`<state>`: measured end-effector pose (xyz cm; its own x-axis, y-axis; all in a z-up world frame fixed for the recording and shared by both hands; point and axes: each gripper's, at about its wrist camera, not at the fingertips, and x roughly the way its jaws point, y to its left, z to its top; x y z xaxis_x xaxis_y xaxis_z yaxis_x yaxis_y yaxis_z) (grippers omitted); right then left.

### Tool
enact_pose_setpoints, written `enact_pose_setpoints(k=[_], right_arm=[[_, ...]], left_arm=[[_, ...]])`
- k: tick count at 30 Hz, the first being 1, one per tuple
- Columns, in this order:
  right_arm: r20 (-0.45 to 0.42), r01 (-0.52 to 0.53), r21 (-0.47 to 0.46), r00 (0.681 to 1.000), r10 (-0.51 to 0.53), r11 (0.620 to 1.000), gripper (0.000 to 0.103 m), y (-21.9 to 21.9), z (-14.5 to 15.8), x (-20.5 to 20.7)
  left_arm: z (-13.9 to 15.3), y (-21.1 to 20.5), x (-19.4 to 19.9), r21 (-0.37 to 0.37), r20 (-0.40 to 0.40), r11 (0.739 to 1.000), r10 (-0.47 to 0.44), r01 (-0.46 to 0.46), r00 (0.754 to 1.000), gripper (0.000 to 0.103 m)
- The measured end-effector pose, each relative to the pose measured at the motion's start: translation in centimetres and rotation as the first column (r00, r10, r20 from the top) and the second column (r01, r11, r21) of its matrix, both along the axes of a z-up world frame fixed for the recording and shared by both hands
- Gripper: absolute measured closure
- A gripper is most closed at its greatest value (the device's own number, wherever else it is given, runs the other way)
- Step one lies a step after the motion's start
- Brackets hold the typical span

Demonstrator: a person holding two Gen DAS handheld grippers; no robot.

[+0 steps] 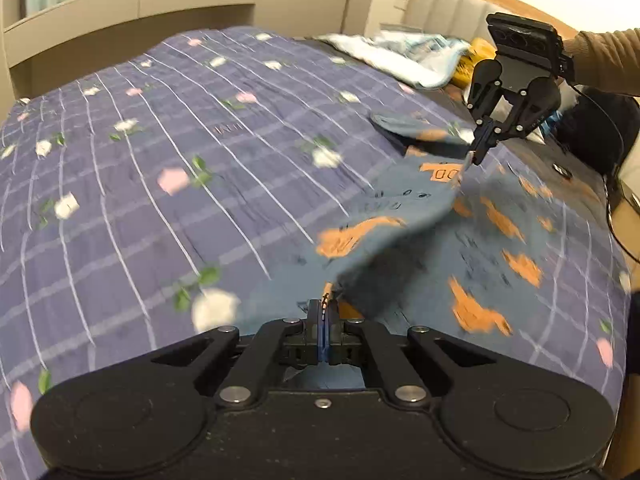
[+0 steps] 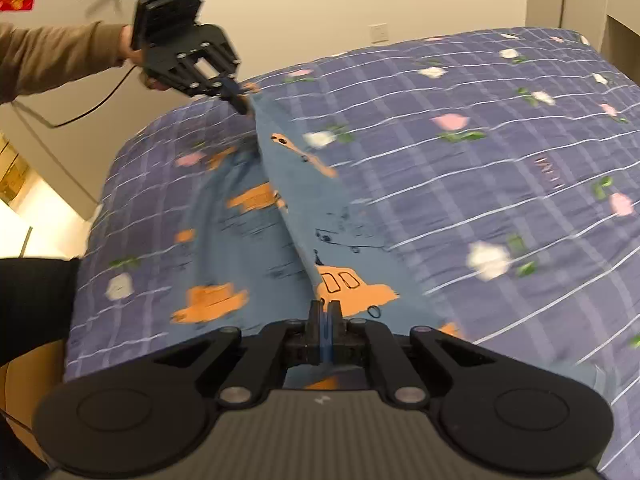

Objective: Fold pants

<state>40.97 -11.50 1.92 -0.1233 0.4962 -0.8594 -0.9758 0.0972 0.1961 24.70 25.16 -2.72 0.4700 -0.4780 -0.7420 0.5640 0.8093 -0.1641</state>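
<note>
Blue pants (image 2: 256,224) edge, lifted off bedspread (image 2: 500,160)

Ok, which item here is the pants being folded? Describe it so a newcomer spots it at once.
Start from the bed, covered by a purple checked bedspread with pink and white flowers. The pants lie on its near part, one edge lifted between the left gripper and right gripper. Unlike the bedspread, they are plain blue with orange car prints.

We've got soft blue cotton pants printed with orange cars (image 2: 256,240) spread on the bed, one long edge lifted into a taut ridge between near and far ends.
</note>
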Motion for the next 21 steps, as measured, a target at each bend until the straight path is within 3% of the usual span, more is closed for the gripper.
enact_pose_setpoints(k=[4, 8, 11, 15, 21], right_arm=[[0.036, 0.005, -0.028, 0.999, -0.004, 1.000, 0.102, -0.9, -4.5, -4.6], [0.136, 0.012, -0.045, 0.991, -0.006, 0.999, 0.101, -0.7, -8.2, -6.8], [0.218, -0.009, -0.040, 0.976, 0.017, 0.999, 0.090, -0.5, -9.0, -8.2], [0.303, -0.064, -0.057, 0.950, 0.079, 0.996, 0.080, -0.1, -9.5, -9.7], [0.346, -0.089, -0.132, 0.929, 0.130, 0.987, 0.077, 0.9, -9.5, -10.1]], left_arm=[[-4.7, -1.6, -1.6, 0.057, -0.028, 0.998, -0.017, 0.019, 0.999, 0.103], [-6.9, -3.0, -2.3, 0.099, 0.024, 0.994, -0.041, 0.039, 0.999, 0.100], [-7.6, -3.7, -3.0, 0.152, 0.083, 0.987, -0.071, 0.058, 0.994, 0.083], [-8.0, -4.0, -3.5, 0.193, 0.136, 0.979, -0.094, 0.067, 0.986, 0.072], [-8.0, -4.9, -4.8, 0.271, 0.183, 0.959, -0.135, 0.082, 0.974, 0.068]])
